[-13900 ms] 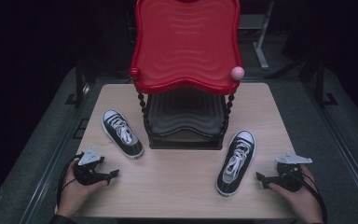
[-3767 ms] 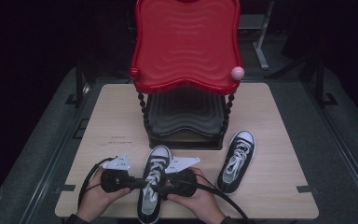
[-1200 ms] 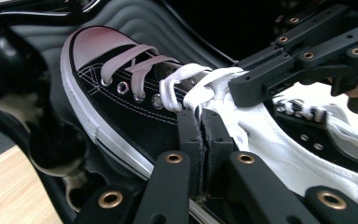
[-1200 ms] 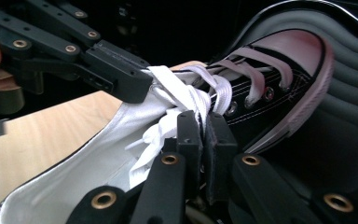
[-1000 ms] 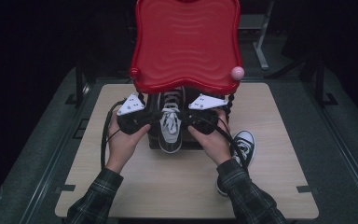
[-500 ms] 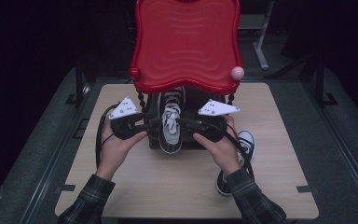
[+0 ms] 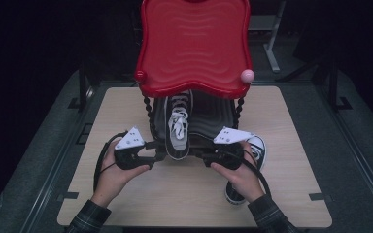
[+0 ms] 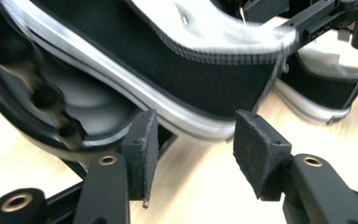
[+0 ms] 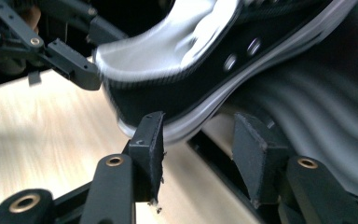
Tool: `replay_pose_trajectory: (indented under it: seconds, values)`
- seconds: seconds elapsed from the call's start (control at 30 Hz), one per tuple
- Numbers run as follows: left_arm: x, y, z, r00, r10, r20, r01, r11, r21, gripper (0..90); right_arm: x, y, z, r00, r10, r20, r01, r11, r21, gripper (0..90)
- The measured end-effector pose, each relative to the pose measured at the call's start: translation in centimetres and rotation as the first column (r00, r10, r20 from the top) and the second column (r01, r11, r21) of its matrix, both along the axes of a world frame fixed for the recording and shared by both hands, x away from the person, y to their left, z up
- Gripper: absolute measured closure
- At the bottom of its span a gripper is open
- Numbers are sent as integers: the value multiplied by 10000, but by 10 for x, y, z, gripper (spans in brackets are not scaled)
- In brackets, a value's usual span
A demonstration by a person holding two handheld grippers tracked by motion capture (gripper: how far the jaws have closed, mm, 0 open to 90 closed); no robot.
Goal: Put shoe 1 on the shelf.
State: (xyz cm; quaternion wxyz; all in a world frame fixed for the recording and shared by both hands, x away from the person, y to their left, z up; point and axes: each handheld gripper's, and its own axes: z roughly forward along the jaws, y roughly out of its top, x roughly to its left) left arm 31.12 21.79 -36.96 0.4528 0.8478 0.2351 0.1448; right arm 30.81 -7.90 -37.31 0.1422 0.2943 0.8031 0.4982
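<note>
At frame centre, the sneaker lies on the rack's lower shelf; both grippers' fingers gape, holding nothing. Next, likely the second sneaker, lower right.

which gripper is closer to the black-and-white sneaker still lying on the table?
Right. The right gripper sits directly beside the black-and-white sneaker on the wooden table, its hand overlapping it. The left gripper is farther away, across the other sneaker on the black lower shelf.

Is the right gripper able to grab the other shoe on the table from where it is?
Probably yes. That shoe lies on the table right under the right hand, and the right gripper is open, holding nothing. It would only need pulling back.
</note>
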Motion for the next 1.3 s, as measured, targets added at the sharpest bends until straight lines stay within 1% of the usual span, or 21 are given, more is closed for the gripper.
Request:
replay_pose_trajectory:
  seconds: [0.07,0.1,0.13,0.17,0.2,0.27,0.33,0.37,0.4,0.47,0.6,0.67,0.73,0.93,1.03,1.07,1.13,1.2,1.3]
  values:
    - [0,-3,-3,10000,-30,44,30,9999,99,457,-1,10,-10,9996,237,-176,-243,9992,-330,503]
    - [0,-4,-5,10000,-35,28,35,9999,150,457,-1,10,-10,9996,237,-176,-243,9992,-330,503]
    - [0,-6,-6,10000,-8,87,6,9997,230,438,-1,15,-14,9993,348,-162,-356,9980,-522,491]
    - [1,-9,-8,9999,-83,124,79,9995,317,438,-1,18,-15,9993,327,-179,-338,9974,-633,485]
    - [1,-9,-8,9999,-83,124,79,9995,317,433,0,21,-17,9993,351,-154,-361,9967,-731,479]
    - [1,-13,-11,9997,-98,212,89,9989,456,429,0,23,-18,9991,366,-199,-380,9967,-713,476]
    - [2,-17,-13,9997,-176,197,165,9985,524,426,2,29,-21,9981,600,-132,-609,9949,-806,471]
    - [2,-17,-13,9997,-176,197,165,9985,524,428,2,29,-21,9981,600,-132,-609,9949,-806,471]
    - [2,-17,-14,9996,-170,242,156,9984,538,428,2,31,-22,9979,640,-75,-645,9942,-858,470]
    - [1,-19,-14,9995,-104,301,86,9984,567,428,2,34,-23,9983,579,2,-575,9918,-1143,470]
    - [1,-19,-13,9999,28,162,-36,9988,484,439,2,34,-20,9983,582,58,-571,9909,-1218,478]
    - [1,-18,-12,9999,101,121,-105,9993,354,452,1,35,-17,9985,549,63,-537,9903,-1284,480]
    - [1,-18,-11,9996,211,185,-217,9992,321,465,2,36,-14,9985,507,229,-470,9892,-1387,481]
    - [6,-22,-8,9984,483,294,-493,9982,334,476,8,37,-10,9987,419,300,-369,9879,-1508,485]
    - [11,-25,-6,9970,661,392,-678,9967,444,482,12,38,-6,9981,278,556,-176,9843,-1757,496]
    - [12,-26,-5,9969,699,371,-715,9965,430,483,14,38,-5,9982,245,550,-143,9838,-1788,497]
    - [15,-27,-3,9954,847,455,-866,9954,416,489,17,38,-4,9975,207,674,-81,9834,-1813,502]
    - [18,-28,0,9940,961,518,-986,9940,468,497,20,39,-2,9969,105,786,33,9848,-1735,507]
    - [21,-28,5,9912,1140,672,-1166,9925,361,510,25,39,1,9958,14,918,135,9868,-1616,515]
